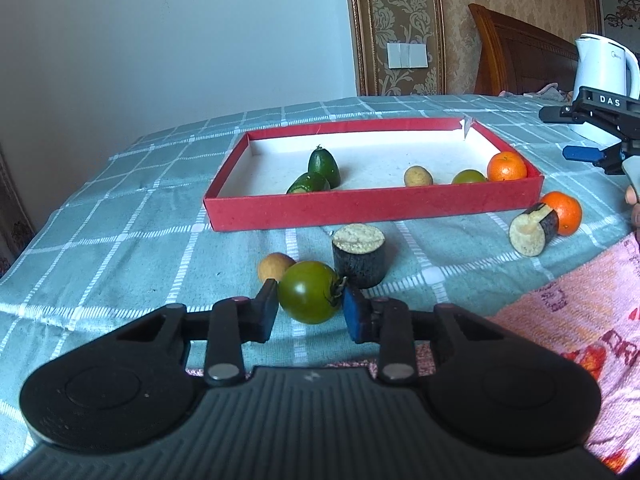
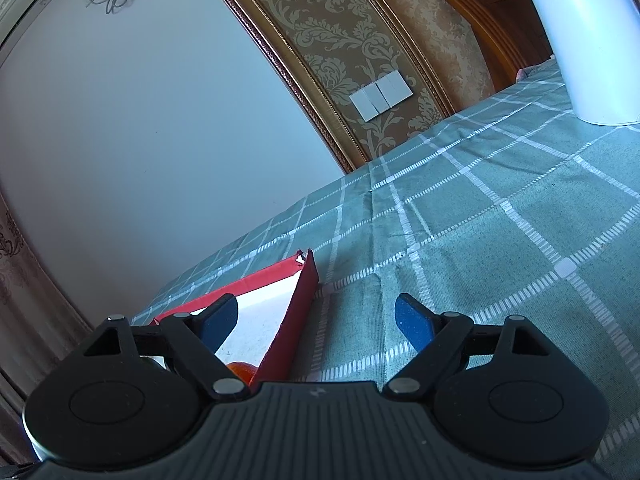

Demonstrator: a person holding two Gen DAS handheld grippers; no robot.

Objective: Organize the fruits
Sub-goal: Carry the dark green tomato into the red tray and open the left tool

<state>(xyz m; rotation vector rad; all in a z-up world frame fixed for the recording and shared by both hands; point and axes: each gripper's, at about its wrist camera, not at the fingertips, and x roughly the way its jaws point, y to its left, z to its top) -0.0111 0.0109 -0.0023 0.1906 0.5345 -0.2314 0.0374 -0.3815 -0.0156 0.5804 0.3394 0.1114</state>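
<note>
A red box (image 1: 372, 208) with a white floor lies on the checked cloth. It holds two green cucumber pieces (image 1: 320, 172), a small potato (image 1: 417, 176), a green tomato (image 1: 468, 177) and an orange (image 1: 506, 166). My left gripper (image 1: 310, 306) is shut on a green tomato (image 1: 308, 298) in front of the box. Beside it lie a small yellow fruit (image 1: 274, 266) and an upright eggplant piece (image 1: 359, 260). A second eggplant piece (image 1: 532, 230) and an orange (image 1: 565, 212) lie at the right. My right gripper (image 2: 316, 326) is open and empty above the box's right wall (image 2: 294, 328); it also shows in the left wrist view (image 1: 576, 136).
A white kettle (image 1: 602, 80) stands at the back right of the table; it also shows in the right wrist view (image 2: 592, 40). A pink patterned cloth (image 1: 580, 320) lies at the near right. The table's left edge drops off near the wall.
</note>
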